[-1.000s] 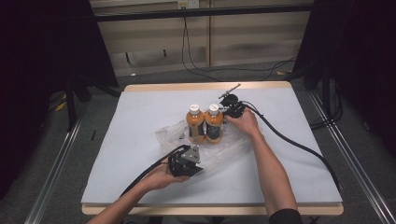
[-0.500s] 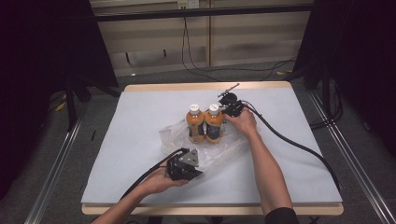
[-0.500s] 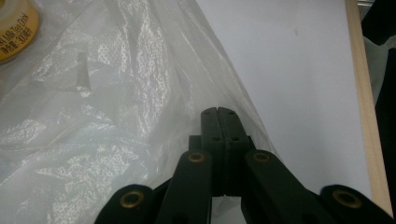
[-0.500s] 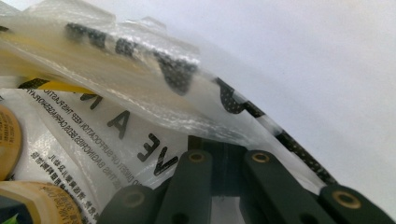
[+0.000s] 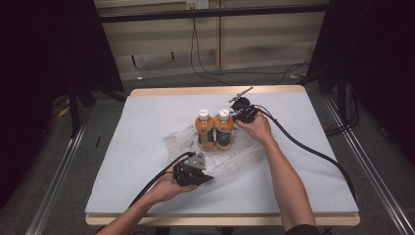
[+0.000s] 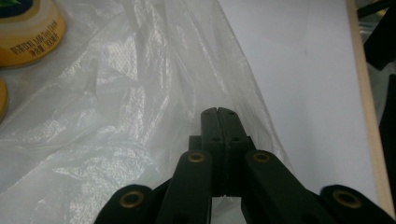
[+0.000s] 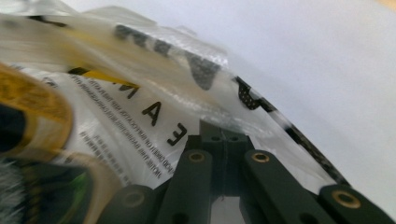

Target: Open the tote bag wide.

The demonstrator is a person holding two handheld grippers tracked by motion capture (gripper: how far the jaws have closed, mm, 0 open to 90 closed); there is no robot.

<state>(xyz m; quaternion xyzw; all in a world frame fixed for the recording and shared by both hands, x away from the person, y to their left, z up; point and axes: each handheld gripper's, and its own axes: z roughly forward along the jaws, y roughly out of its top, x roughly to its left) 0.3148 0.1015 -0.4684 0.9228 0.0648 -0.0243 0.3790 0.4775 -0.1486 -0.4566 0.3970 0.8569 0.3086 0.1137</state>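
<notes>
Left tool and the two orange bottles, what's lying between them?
In the high view, crumpled clear plastic bag covers the stretch between the left tool and the bottles; the left gripper view shows the same film.

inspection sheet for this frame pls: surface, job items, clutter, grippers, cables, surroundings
Surface: white sheet on a wood-edged table, flat.
Job's things: two orange-filled drink bottles with white caps, upright, side by side, standing in a crumpled clear plastic bag.
Clutter: nothing seen.
Grippers: left gripper jaws shut on the bag's film at its near edge; right gripper jaws shut on the printed bag film beside the bottles.
Cables: black cable trails from the right gripper across the sheet; another black cable runs from the left one.
Surroundings: grey floor, loose wires behind the table, dark curtains at both sides.
</notes>
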